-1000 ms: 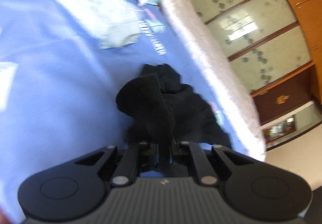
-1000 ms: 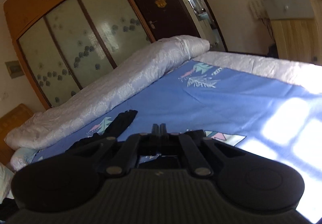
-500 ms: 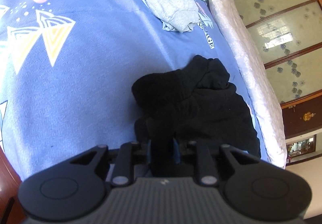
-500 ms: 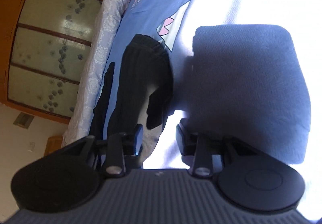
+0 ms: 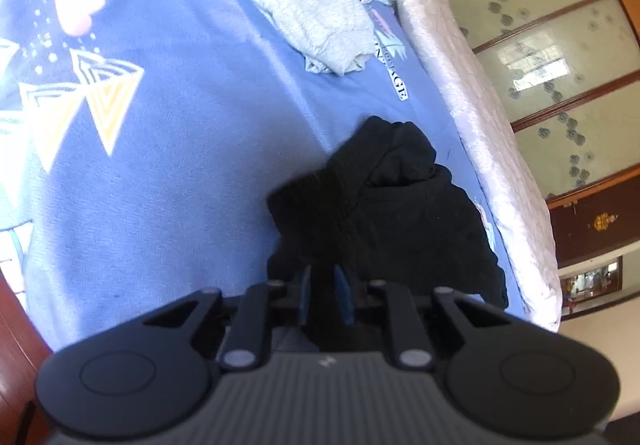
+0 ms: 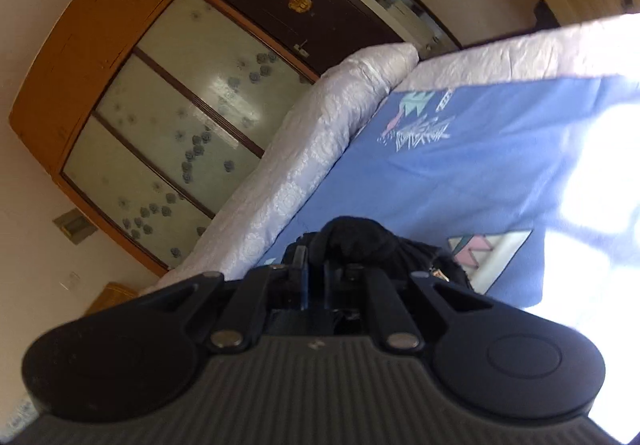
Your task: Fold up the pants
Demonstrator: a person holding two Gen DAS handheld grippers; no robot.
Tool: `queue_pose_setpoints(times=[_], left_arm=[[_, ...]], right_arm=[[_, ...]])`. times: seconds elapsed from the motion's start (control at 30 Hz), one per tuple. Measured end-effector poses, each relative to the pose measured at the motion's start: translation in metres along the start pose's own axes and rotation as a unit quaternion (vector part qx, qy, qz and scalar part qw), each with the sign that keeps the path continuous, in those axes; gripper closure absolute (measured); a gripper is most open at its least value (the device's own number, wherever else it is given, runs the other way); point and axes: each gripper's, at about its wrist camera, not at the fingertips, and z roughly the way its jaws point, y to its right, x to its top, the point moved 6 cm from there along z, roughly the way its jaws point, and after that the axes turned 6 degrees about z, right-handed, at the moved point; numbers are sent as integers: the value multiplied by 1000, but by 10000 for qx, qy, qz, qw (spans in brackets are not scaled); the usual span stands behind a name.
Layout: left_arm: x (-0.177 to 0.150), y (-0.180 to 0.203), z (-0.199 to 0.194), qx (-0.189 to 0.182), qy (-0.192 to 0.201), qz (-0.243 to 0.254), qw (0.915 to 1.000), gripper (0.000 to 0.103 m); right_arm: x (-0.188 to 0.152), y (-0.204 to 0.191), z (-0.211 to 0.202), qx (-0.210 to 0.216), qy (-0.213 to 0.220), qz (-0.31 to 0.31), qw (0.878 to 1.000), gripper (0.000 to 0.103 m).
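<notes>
Crumpled black cloth pants (image 5: 392,213) lying on the blue patterned bed sheet (image 5: 180,149) near the bed's white quilted edge (image 5: 472,117), left hand-held gripper (image 5: 322,297) pinching the pants, right hand-held gripper (image 6: 316,281) pinching them too, grey folded cloth (image 5: 304,9) sitting farther up the bed.

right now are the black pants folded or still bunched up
Bunched up. The black pants lie in a lumpy heap on the blue bedspread, with both tongs, left and right, pinching fabric.
</notes>
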Motion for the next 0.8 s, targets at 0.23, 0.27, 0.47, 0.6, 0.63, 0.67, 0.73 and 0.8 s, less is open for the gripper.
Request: queue_pose_setpoints(times=[0.23, 0.27, 0.47, 0.6, 0.63, 0.67, 0.73, 0.8], left_arm=[[-21, -27, -9, 214, -237, -6, 9995, 94], [-22, -31, -11, 202, -237, -75, 9995, 88], [-14, -24, -15, 100, 3, -50, 9999, 51], [-16, -4, 3, -179, -55, 52, 9998, 40], [-17, -1, 10, -209, -87, 78, 9997, 39], [-19, 1, 17, -187, -136, 80, 9997, 39], [-24, 0, 31, -169, -265, -35, 9995, 42], [-29, 0, 42, -204, -376, -40, 9991, 70]], right_arm=[[-29, 119, -27, -2723, 54, 4, 9622, 86], [-31, 134, -36, -3084, 138, 209, 9509, 76], [-27, 135, -68, -2759, 577, 697, 9569, 70], [-29, 75, -51, -1996, 441, 141, 9788, 52], [-33, 61, -41, -1789, 288, 11, 9834, 50], [-39, 50, -33, -1642, 141, -90, 9863, 48], [-60, 27, -12, -1336, -252, -343, 9901, 47], [-82, 11, 2, -1189, -628, -494, 9897, 45]])
